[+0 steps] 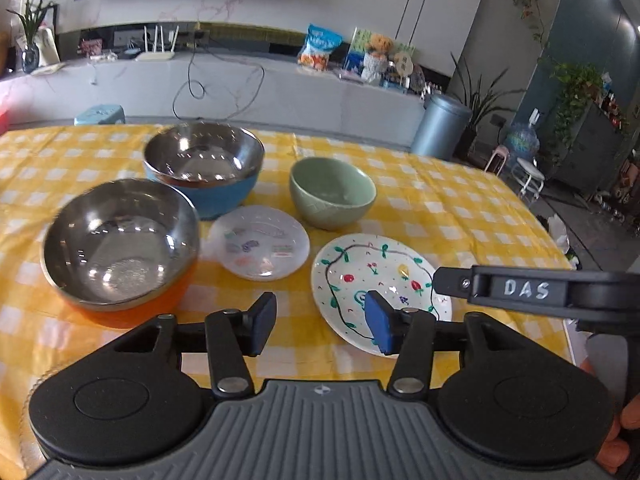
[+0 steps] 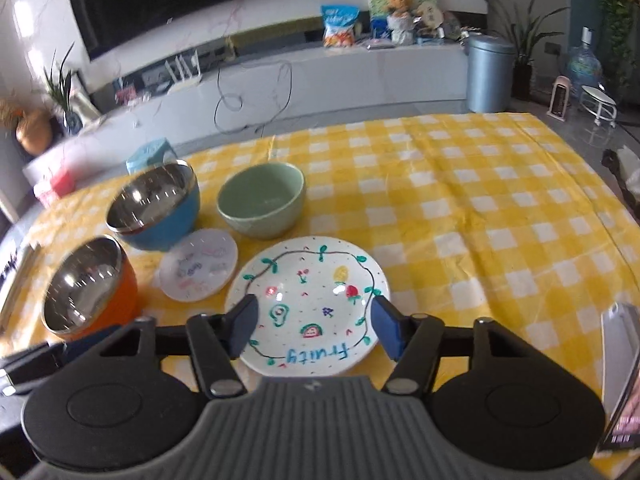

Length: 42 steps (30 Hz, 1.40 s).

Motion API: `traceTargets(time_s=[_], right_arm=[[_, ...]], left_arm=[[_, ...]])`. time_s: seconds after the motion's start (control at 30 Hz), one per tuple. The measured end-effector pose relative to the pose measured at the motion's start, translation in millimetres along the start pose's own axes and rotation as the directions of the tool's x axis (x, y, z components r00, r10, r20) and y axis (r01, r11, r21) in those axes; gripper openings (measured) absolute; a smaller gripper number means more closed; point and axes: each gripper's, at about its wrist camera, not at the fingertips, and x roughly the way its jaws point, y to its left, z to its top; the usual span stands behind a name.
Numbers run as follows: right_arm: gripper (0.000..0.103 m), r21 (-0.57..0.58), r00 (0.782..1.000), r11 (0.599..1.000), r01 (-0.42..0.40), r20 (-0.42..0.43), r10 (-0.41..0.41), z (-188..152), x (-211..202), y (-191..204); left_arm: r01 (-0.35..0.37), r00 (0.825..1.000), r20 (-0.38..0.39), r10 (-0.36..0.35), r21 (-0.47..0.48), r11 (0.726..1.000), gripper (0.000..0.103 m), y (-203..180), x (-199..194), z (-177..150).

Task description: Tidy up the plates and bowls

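A counter (image 1: 460,208) covered with a yellow and white checked cloth is seen in both wrist views, and all the dishes are set on its left part. The orange bowl (image 1: 120,252) with a steel inside is found nearest on the left, and the blue bowl (image 1: 204,172), also steel inside, is placed just behind it. The painted plate (image 2: 308,304), white with drawn fruit and the word "fruity", is laid flat to the right of the orange bowl. The green bowl (image 1: 332,192) is stood upright behind this plate. A small clear plate (image 1: 260,244) is laid between the bowls and the painted plate, close to all of them.

The left gripper (image 1: 320,324) is held above the near edge of the counter, its fingers spread wide and nothing gripped. The right gripper (image 2: 312,328) is held over the painted plate, fingers likewise spread wide and empty.
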Motion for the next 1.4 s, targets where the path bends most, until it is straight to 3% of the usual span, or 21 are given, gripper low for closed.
traceTargets(time_s=[0.13,0.5,0.57,0.7,1.07,1.27,1.4], right_arm=[[0.049,0.023,0.998,0.999,-0.023,-0.059,0.024,2,27,-21],[0.045,0.149,0.998,0.988,-0.029,-0.05,0.037,12,48,-72],[0.038,0.189,0.997,0.981,-0.042,-0.062,0.055,12,53,-78],[0.034,0.248,0.991,0.966,-0.075,-0.09,0.1,12,66,-83],[0.021,0.268,0.99,0.961,-0.064,-0.108,0.096,9,79,-87],[0.02,0.278,0.99,0.958,-0.068,-0.102,0.099,10,81,-89],[0.02,0.278,0.99,0.958,-0.072,-0.096,0.102,10,82,-88]], left_arm=[[-0.006,0.999,-0.054,0.006,-0.011,1.0,0.06,1,22,8],[0.007,0.995,-0.099,-0.016,-0.088,0.996,0.06,6,61,8],[0.013,0.995,-0.1,-0.022,-0.094,0.995,0.06,6,66,9],[0.013,0.994,-0.109,-0.024,-0.1,0.995,0.055,6,73,11],[0.035,0.993,-0.113,-0.047,-0.105,0.994,0.042,9,87,11],[0.046,0.993,-0.104,-0.057,-0.108,0.993,0.032,10,91,11],[0.045,0.994,-0.098,-0.055,-0.104,0.994,0.03,11,92,11]])
